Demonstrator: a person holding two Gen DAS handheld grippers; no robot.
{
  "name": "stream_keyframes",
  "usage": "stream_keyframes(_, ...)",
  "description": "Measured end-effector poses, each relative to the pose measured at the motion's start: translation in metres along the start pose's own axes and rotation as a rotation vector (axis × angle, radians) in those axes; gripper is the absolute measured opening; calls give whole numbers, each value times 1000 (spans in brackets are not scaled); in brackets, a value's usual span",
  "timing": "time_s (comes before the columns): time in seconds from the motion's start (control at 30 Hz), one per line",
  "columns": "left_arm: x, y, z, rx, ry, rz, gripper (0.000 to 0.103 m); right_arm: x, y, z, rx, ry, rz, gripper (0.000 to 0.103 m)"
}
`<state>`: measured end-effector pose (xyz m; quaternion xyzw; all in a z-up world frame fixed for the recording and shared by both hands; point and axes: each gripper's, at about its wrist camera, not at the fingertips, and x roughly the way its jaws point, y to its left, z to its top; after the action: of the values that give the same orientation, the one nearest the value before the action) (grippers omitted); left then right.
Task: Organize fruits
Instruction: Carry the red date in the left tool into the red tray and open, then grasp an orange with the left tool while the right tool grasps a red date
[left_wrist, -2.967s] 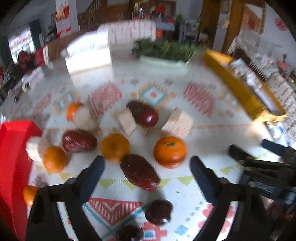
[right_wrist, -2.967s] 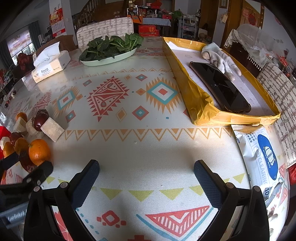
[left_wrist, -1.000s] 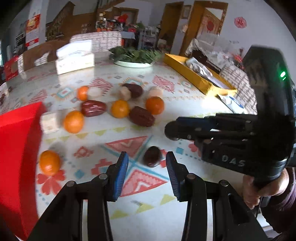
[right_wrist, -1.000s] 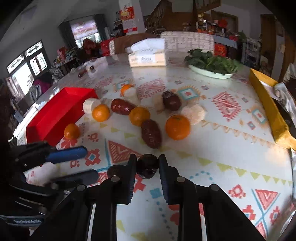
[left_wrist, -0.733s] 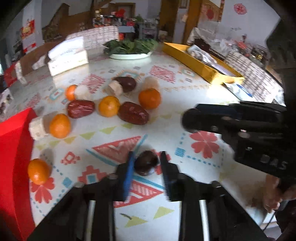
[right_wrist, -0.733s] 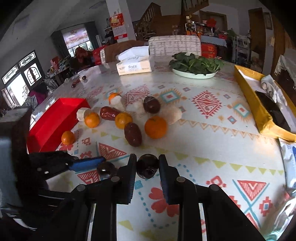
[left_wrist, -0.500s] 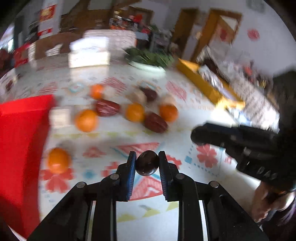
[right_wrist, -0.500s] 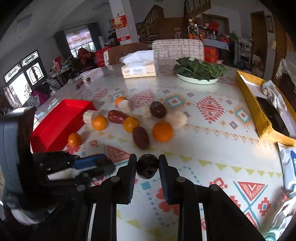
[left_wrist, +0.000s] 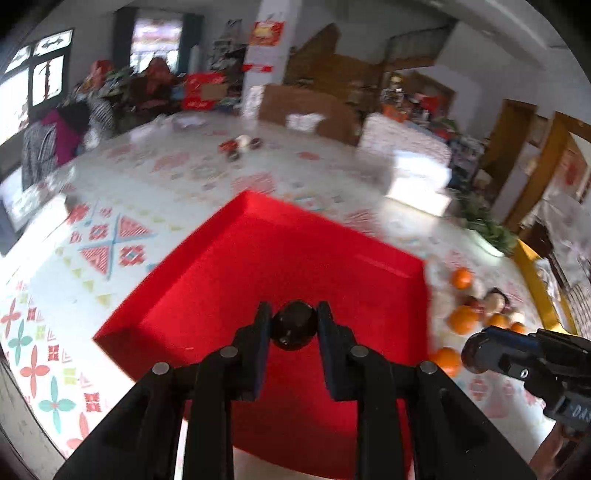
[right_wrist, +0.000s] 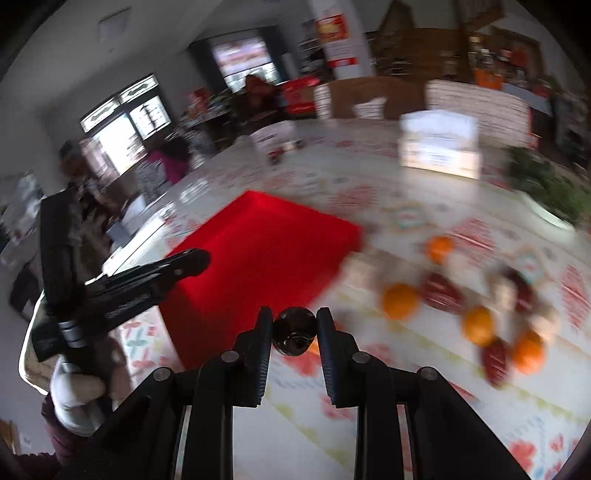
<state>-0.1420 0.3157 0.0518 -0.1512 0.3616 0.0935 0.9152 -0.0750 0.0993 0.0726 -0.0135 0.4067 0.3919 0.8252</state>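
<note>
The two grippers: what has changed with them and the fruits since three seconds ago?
Both were open then. The left gripper has closed on a dark round fruit and carried it over the red tray. The right gripper took another dark fruit and moved toward the tray. The oranges and other fruits stayed on the table.

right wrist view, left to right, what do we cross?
Person's hand → left gripper → red tray → dark round fruit pinched in the right gripper → loose oranges and dark red fruits → plate of greens.
</note>
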Motion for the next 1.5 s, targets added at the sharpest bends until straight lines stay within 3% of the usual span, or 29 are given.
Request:
stream_keyframes(0.23,14,25,-5,-33,39,-2,23,74,37,13,-57,105,37,27)
stream_keyframes(0.47,14,23,-8,-42,39,1,26,102,51,6,-107,142,12,27)
stream_keyframes(0.5,13,24,-8,-50,35,-1,29,103,52,5,-115,142,11,31)
stream_keyframes(0.53,10,25,-7,-59,28,-3,39,101,53,6,-124,140,9,35)
stream_keyframes(0.57,5,26,-6,-70,13,1,50,100,55,5,-134,130,5,48)
stream_keyframes(0.6,1,27,-6,-77,-1,4,53,97,56,4,-138,119,3,61)
stream_keyframes(0.63,-2,27,-5,-80,-10,6,55,93,57,5,-141,106,2,65)
stream_keyframes(0.83,-24,23,-1,-98,-51,8,61,66,44,9,-95,42,9,66)
stream_keyframes(1.0,-40,6,1,-80,-78,-16,63,-1,16,10,-33,-126,-45,67)
stream_keyframes(1.03,-42,-1,0,-69,-83,-25,63,-16,11,8,-26,-166,-71,70)
stream_keyframes(1.1,-46,-14,-1,-42,-91,-49,67,-49,-6,1,-6,-257,-131,96)
stream_keyframes(1.13,-48,-25,-3,-22,-95,-67,71,-60,-14,-2,6,-277,-154,98)
stream_keyframes(1.2,-47,-42,-5,12,-92,-93,74,-83,-42,-9,64,-285,-225,99)
stream_keyframes(1.43,-25,-104,-22,147,-10,-193,74,-108,-133,-40,321,-224,-268,97)
stream_keyframes(1.5,-15,-128,-29,220,22,-195,74,-98,-142,-47,322,-176,-304,85)
